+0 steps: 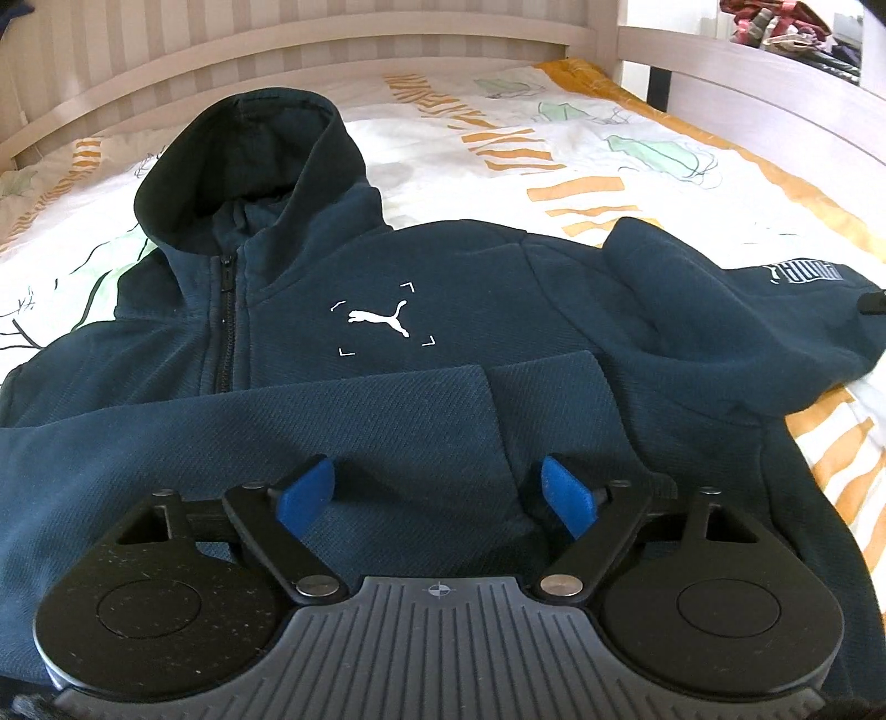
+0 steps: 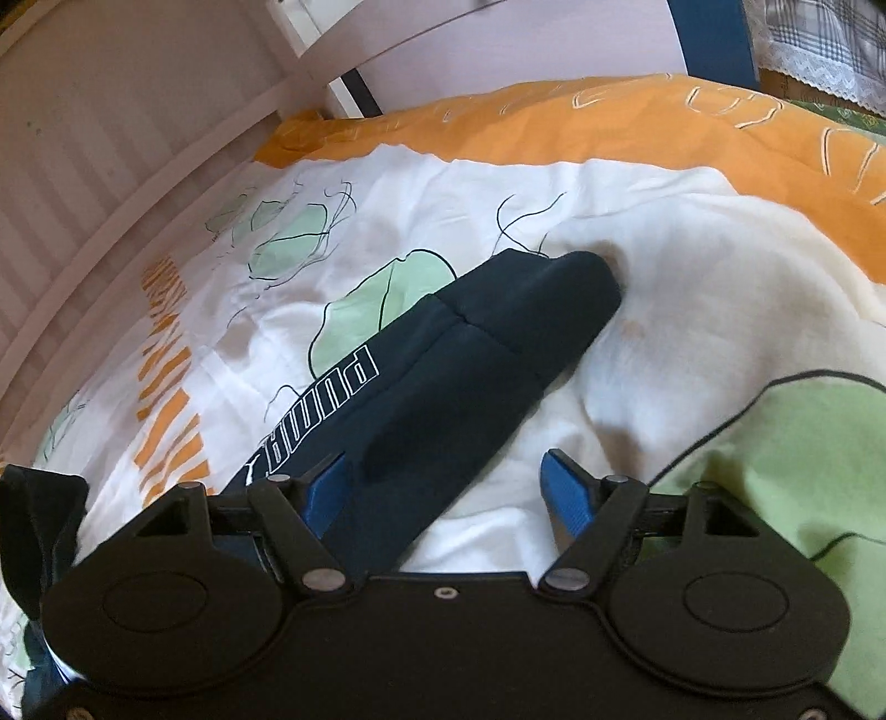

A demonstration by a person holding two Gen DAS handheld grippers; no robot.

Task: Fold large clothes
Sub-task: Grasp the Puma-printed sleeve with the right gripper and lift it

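Navy zip hoodie (image 1: 387, 310) lies front-up on the bed, on a white duvet (image 1: 498, 138) with orange and green print, hood (image 1: 243, 160) toward the slatted headboard (image 1: 277, 44). One sleeve (image 1: 277, 421) is already folded across the chest below the white cat logo (image 1: 382, 321), so I judge we're mid-fold, sleeves stage. My left gripper (image 1: 437, 493) sits low over that folded sleeve, jaws wide, blue pads (image 1: 307, 490) either side of bare fabric, nothing pinched. The other sleeve (image 2: 443, 376) still lies out to the side on the duvet, cuff (image 2: 548, 299) pointing away from the body, lettering along its length. My right gripper (image 2: 443, 487) is over it near the lettered part, jaws also wide; the left pad is just at or on the sleeve edge, the right pad over white duvet, no grip on the cloth. Next move, as I read it: drop the right gripper so both pads straddle the sleeve, close on the sleeve only and not the duvet beneath, then carry it across the chest onto the first sleeve. Risk: soft duvet bunches up into the pinch. Left can stay down to pin the body while I pull.
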